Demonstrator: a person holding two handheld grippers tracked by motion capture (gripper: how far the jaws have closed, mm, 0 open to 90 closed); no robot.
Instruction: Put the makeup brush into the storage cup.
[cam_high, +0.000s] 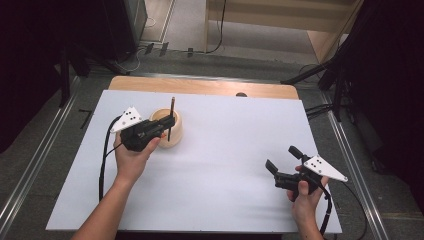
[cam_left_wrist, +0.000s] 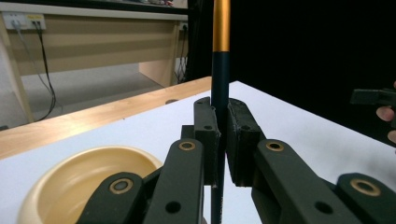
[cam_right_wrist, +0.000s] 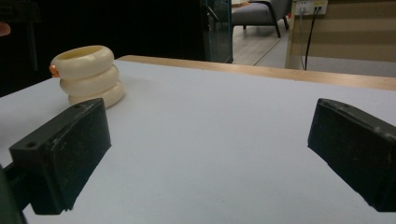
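Over the cream holder (cam_high: 169, 129) on the bench (cam_high: 225, 150), the left gripper (cam_high: 169, 121) clamps a pen (cam_high: 171, 116) upright; lower it straight in, while the right gripper (cam_high: 283, 160) waits with jaws apart.

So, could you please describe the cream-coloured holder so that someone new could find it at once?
Start from the white table and go to its far left part, next to the left gripper. There stands the cream holder, a round open pot whose wall looks like three stacked rings. No other container stands on the table, and a dark pen is held upright beside it.
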